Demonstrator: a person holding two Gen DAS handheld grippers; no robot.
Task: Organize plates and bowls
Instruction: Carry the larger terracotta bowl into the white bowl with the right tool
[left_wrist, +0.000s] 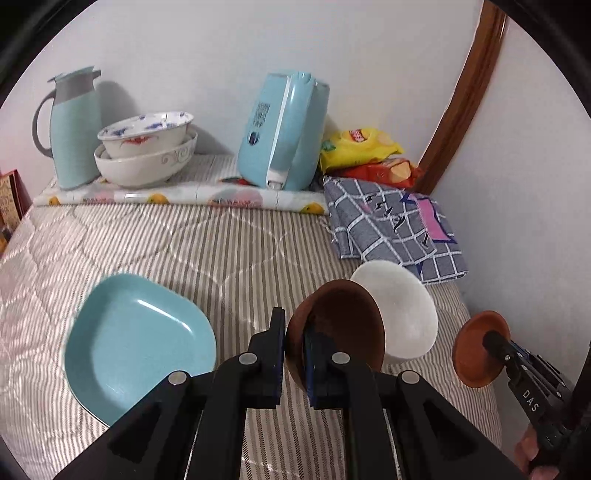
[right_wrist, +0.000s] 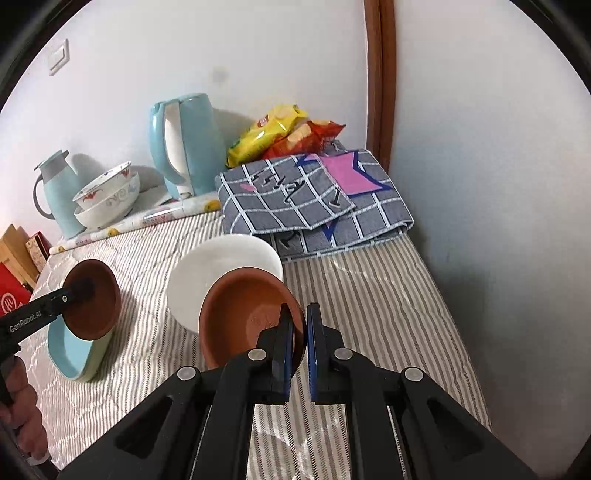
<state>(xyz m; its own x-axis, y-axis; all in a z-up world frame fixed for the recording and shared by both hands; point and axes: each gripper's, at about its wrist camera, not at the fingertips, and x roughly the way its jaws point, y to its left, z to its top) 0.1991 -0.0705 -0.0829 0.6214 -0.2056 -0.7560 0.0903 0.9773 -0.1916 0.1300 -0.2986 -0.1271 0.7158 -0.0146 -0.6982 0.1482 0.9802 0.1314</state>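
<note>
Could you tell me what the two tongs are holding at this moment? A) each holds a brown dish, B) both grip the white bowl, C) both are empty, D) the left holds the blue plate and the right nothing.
A: the left tongs pinch the rim of a dark brown dish, and the right tongs pinch a lighter brown dish.

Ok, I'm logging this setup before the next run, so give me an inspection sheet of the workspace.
Surface: striped quilt, wrinkled.
Job's things: teal plate and white bowl on quilt; two patterned bowls stacked at back.
Clutter: thermos jug, electric kettle, chip bags, folded checked cloth.
Grippers: left gripper fingers pinch dark brown dish; right gripper pinches terracotta dish; both lifted.
Cables: nothing seen.
Surroundings: white walls, wooden door frame.
</note>
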